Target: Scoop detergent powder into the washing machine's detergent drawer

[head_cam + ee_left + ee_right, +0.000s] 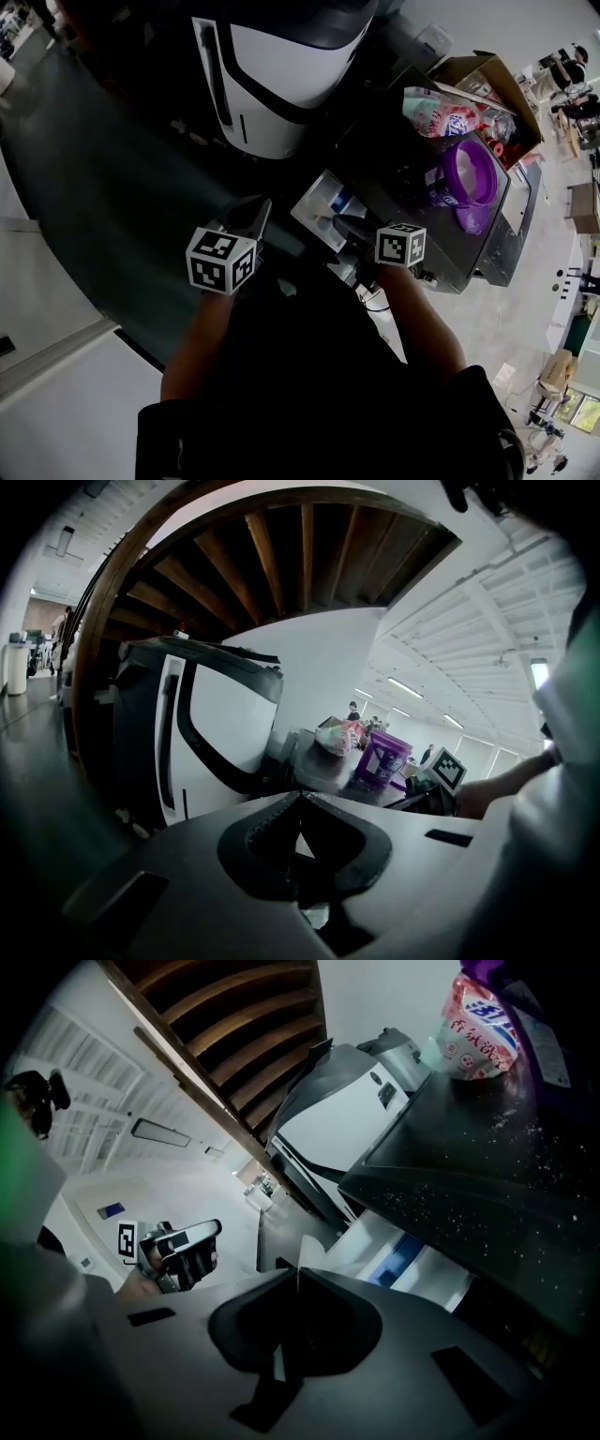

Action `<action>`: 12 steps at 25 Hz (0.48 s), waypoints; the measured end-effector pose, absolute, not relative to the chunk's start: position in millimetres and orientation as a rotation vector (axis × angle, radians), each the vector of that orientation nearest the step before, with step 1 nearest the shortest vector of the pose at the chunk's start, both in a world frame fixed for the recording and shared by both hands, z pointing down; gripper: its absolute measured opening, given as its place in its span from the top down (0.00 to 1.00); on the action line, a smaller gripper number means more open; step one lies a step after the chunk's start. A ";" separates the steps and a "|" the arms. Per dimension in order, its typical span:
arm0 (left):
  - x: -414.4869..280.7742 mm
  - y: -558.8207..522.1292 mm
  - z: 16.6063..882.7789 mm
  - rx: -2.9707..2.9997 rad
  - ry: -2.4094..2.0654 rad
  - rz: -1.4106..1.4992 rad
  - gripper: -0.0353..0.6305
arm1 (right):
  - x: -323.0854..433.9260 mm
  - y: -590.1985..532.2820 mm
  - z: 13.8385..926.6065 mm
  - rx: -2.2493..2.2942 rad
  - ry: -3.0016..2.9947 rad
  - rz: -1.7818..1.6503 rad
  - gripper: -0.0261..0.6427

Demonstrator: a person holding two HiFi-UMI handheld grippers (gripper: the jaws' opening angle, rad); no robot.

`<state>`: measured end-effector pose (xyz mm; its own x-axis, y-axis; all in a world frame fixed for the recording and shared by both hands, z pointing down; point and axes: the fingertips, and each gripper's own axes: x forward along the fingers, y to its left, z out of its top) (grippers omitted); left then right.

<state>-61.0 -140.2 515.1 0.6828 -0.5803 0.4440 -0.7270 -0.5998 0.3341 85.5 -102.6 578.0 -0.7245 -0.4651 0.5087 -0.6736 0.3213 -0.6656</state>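
The washing machine's detergent drawer (323, 199) stands pulled out, white with a blue compartment (403, 1262). On the dark machine top (412, 230) stand a purple detergent tub (464, 173) and a pink-and-white powder bag (436, 112). My left gripper (256, 216) is left of the drawer and shut on nothing. My right gripper (345, 226) is at the drawer's front right, jaws closed and empty. In the right gripper view the drawer lies just beyond the jaw tips (298, 1269). The left gripper view shows the tub (382, 757) far off. No scoop shows.
A large white and black machine (281, 66) stands behind and left of the drawer. A cardboard box (492, 80) sits at the back of the machine top. Spilled powder specks dot that top (469, 1176). People stand far off in the hall.
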 end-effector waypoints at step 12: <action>-62.6 -127.3 520.8 2.378 -1.014 0.390 0.94 | 93.4 -99.5 586.3 1.044 -2.281 1.040 0.93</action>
<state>-62.6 -127.3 520.8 0.6783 -0.5825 0.4479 -0.7325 -0.5839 0.3499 93.4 -99.5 586.3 -0.6283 -0.4591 0.6281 -0.7753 0.4373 -0.4558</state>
